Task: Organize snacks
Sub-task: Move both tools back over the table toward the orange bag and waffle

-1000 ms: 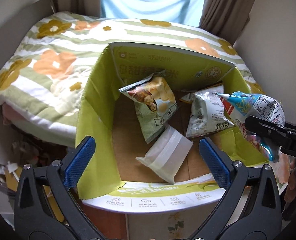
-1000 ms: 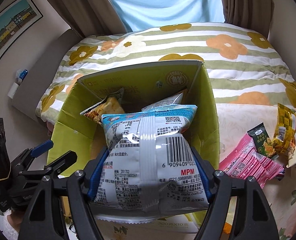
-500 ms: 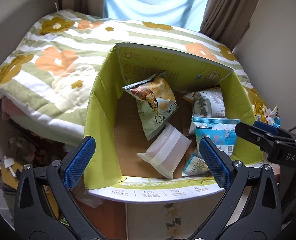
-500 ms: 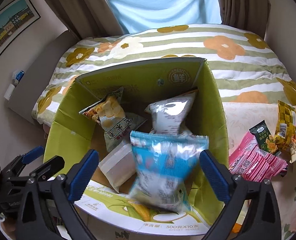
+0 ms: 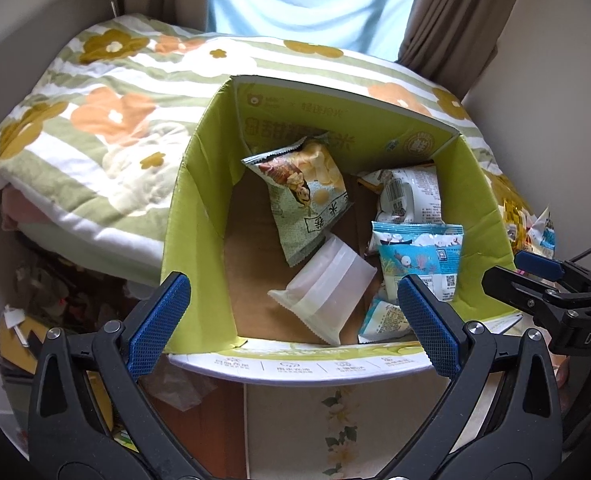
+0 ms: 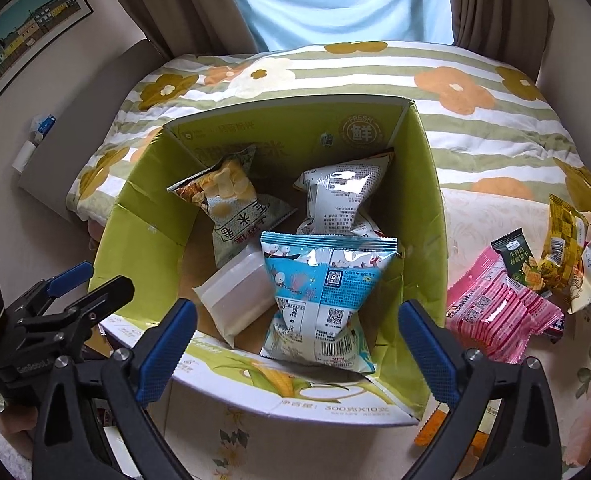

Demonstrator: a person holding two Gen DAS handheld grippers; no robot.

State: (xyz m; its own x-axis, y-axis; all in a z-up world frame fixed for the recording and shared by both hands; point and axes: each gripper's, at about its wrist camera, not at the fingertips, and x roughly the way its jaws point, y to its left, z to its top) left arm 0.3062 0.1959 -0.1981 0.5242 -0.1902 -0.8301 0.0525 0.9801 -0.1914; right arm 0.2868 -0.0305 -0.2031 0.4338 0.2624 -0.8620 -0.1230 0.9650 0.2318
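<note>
Snacks sit inside the green cardboard box [image 6: 423, 216], which stands open in front of the flowered bed quilt [image 6: 475, 128]. The blue snack bag [image 6: 323, 300] leans upright against the box's near right corner, touching the silver bag [image 6: 343, 196] behind it. To its left lies a translucent white pouch [image 6: 239, 296], and behind that a pale green chip bag [image 6: 231, 200] leans toward the far left wall.

Right tongs [image 6: 295, 340] hang over the box's near edge with their blue pads spread wide, holding nothing. Left tongs [image 5: 291, 316] are likewise spread and empty, hovering over the box's near left corner.

Outside the box on the right, a pink packet [image 6: 499, 312] lies on the tabletop [image 6: 587, 380], just beside a dark green packet [image 6: 519, 260] and a yellow wrapper [image 6: 563, 240]. A framed picture [image 6: 27, 48] hangs on the left wall.
</note>
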